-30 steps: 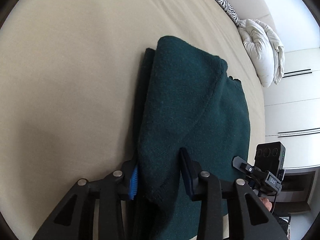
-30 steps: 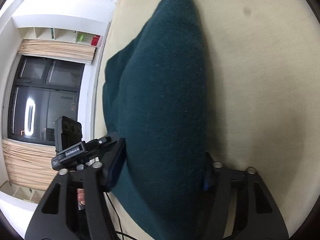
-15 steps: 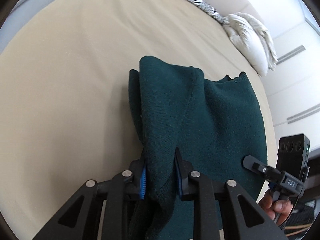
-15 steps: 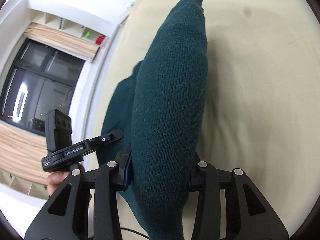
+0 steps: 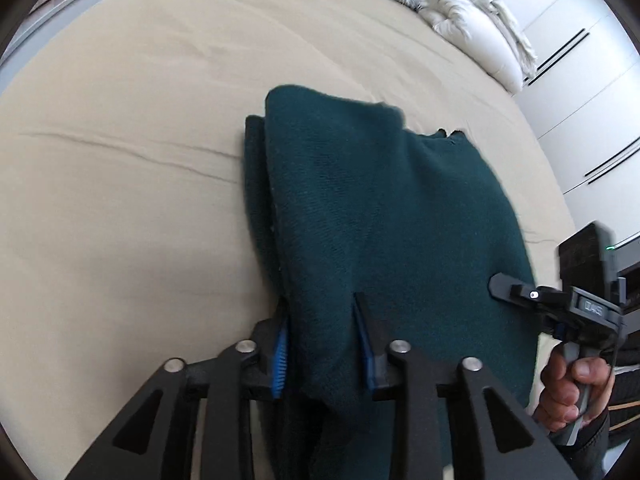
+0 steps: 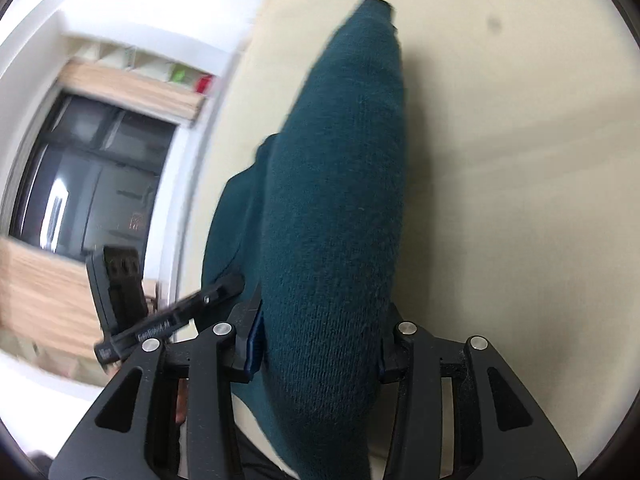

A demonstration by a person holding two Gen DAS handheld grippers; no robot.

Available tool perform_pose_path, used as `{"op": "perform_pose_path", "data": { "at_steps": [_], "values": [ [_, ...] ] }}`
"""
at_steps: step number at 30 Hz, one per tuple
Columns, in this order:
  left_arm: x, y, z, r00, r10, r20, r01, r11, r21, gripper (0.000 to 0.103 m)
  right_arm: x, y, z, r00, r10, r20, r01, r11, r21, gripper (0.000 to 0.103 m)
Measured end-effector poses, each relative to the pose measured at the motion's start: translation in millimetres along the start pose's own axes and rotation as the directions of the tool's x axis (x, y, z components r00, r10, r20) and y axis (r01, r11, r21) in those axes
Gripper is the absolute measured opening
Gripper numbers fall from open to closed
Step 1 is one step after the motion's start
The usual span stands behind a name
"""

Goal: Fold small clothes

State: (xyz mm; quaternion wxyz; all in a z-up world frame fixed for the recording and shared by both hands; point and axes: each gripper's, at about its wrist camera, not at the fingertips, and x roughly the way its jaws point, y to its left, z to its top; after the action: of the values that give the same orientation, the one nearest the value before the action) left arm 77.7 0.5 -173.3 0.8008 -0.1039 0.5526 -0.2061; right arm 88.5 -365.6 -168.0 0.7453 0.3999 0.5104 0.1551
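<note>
1 green sweater (image 5: 392, 216) on 1 bed (image 5: 120, 184), pinched by 2 grippers.

Lettering appears only on the gripper bodies. In the right wrist view, the left gripper (image 6: 236, 284), at the near left, carries pale print along its dark bar, too smeared to read. In the left wrist view, the right gripper (image 5: 498, 286), at the near right, bears a small label plate, blurred and likewise unreadable
</note>
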Motion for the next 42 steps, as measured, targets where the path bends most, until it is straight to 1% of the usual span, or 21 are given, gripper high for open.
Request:
{"op": "perform_pose_path", "data": {
  "at_steps": [1,2,3,5,7,8,10,11,12,14,15,17,18,19,20,21,26,31,35,39,42],
  "values": [
    [1,4,0,1.0,-0.015,0.011,0.015,1.0,-0.016,0.038,6,-18,-3,1.0,0.024,0.0,-0.023,0.998,0.05,0.04],
    [0,8,0,1.0,-0.029,0.012,0.03,0.999,-0.036,0.038,7,-28,-5,0.997,0.08,0.018,-0.081,0.994,0.079,0.04],
    [-1,10,0,0.999,-0.033,0.01,0.034,0.999,-0.042,0.039,5,-31,-7,0.993,0.109,0.035,-0.111,0.99,0.082,0.041],
    [-1,12,1,0.999,-0.032,0.012,0.033,0.999,-0.037,0.04,0,-22,-14,0.994,0.084,0.065,-0.087,0.995,0.046,0.046],
    [-2,13,1,0.999,-0.033,0.021,0.034,0.999,-0.033,0.04,-4,-10,-21,0.996,0.022,0.081,-0.024,1.0,0.017,0.049],
    [-2,8,0,0.999,-0.035,0.025,0.036,0.999,-0.036,0.04,-7,-6,-24,0.996,0.007,0.088,-0.008,1.0,0.013,0.051],
    [-4,8,-6,0.999,-0.036,0.036,0.037,0.999,-0.031,0.04,-14,-2,-37,0.995,-0.012,0.1,0.011,1.0,0.012,0.052],
    [2,7,-2,0.999,-0.036,0.04,0.037,0.999,-0.027,0.04,-18,-3,-43,0.994,-0.009,0.105,0.007,1.0,0.015,0.052],
    [2,8,-2,0.998,-0.037,0.044,0.039,0.999,-0.028,0.04,-21,-6,-45,0.994,0.0,0.111,-0.002,1.0,0.019,0.052],
    [1,12,-5,0.998,-0.041,0.048,0.042,0.999,-0.031,0.041,-29,-15,-60,0.991,0.016,0.135,-0.019,1.0,0.022,0.052],
    [-5,16,-19,0.998,-0.041,0.052,0.043,0.999,-0.031,0.041,-32,-17,-66,0.99,0.018,0.143,-0.021,1.0,0.018,0.052],
    [-7,15,-22,0.997,-0.041,0.06,0.042,0.999,-0.023,0.041,-41,-24,-77,0.985,0.028,0.168,-0.032,0.999,0.021,0.049],
    [-7,15,-24,0.997,-0.041,0.065,0.042,0.999,-0.021,0.041,-52,-35,-76,0.984,0.038,0.175,-0.043,0.999,0.023,0.048],
    [-7,14,-25,0.997,-0.041,0.067,0.042,0.999,-0.02,0.041,-56,-40,-78,0.982,0.048,0.182,-0.054,0.998,0.029,0.044],
    [-8,14,-27,0.997,-0.041,0.072,0.042,0.999,-0.019,0.041,-59,-45,-80,0.982,0.048,0.184,-0.056,0.998,0.037,0.043],
    [-8,14,-27,0.996,-0.041,0.074,0.043,0.999,-0.019,0.041,-53,-43,-79,0.982,0.048,0.185,-0.057,0.998,0.042,0.043],
    [-10,16,-28,0.996,-0.044,0.078,0.046,0.999,-0.024,0.041,-49,-29,-83,0.977,-0.008,0.214,0.008,1.0,0.003,0.043],
    [-12,15,-30,0.995,-0.038,0.097,0.041,0.999,-0.031,0.042,-48,-23,-98,0.967,-0.046,0.251,0.06,0.997,-0.05,0.044],
    [-14,12,-34,0.993,-0.022,0.112,0.025,0.999,-0.03,0.044,-52,-8,-111,0.953,-0.118,0.279,0.15,0.984,-0.097,0.045],
    [-14,12,-35,0.993,-0.025,0.112,0.029,0.999,-0.032,0.044,-54,-1,-123,0.954,-0.125,0.272,0.164,0.978,-0.127,0.045],
    [-14,12,-36,0.993,-0.027,0.116,0.031,0.999,-0.028,0.044,-48,-5,-131,0.952,-0.136,0.273,0.182,0.972,-0.151,0.045]
  ]
}}
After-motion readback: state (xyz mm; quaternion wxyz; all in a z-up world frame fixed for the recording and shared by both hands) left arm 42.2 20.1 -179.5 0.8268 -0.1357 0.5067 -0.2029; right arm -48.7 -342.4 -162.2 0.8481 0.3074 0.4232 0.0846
